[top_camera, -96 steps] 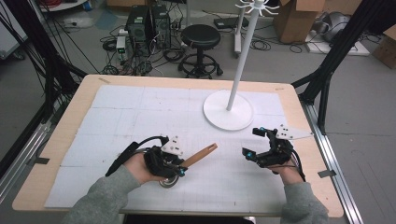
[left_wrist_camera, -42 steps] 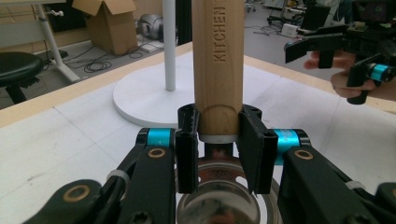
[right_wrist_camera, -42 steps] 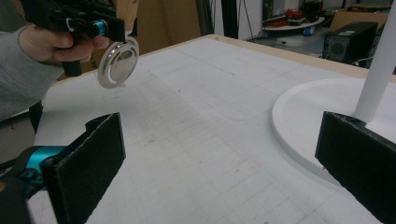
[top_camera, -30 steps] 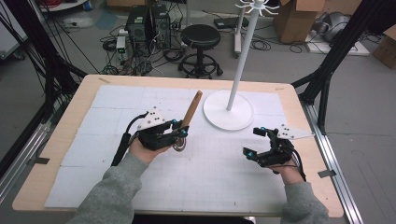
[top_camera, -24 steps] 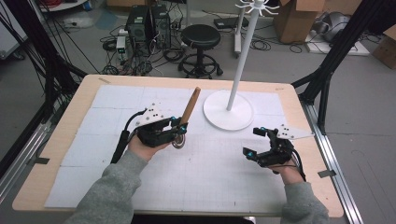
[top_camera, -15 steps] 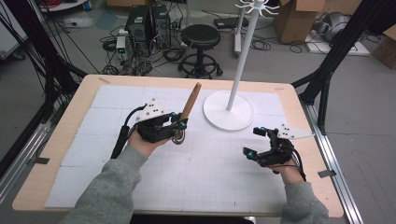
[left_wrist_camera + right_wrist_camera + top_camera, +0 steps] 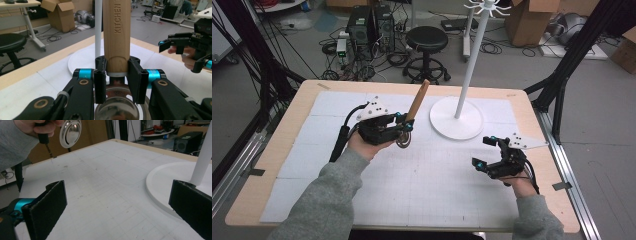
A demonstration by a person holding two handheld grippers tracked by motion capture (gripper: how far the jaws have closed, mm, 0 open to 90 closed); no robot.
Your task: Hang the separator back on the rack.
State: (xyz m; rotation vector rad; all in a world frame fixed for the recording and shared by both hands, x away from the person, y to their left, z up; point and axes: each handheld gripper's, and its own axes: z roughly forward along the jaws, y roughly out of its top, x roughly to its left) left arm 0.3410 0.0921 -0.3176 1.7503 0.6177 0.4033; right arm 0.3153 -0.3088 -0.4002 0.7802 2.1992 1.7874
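- Left of centre in the high view, the left hand-held gripper [image 7: 404,127] pinches a wooden-handled ladle [image 7: 417,101], lifted above the table [image 7: 302,107].
- Lower right, the right hand-held gripper [image 7: 484,152] stands spread, near the white stand's base [image 7: 444,120].

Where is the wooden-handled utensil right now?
In the high view the wooden-handled utensil is left of centre, clamped in the left gripper, handle tilting up toward the white stand on its right.
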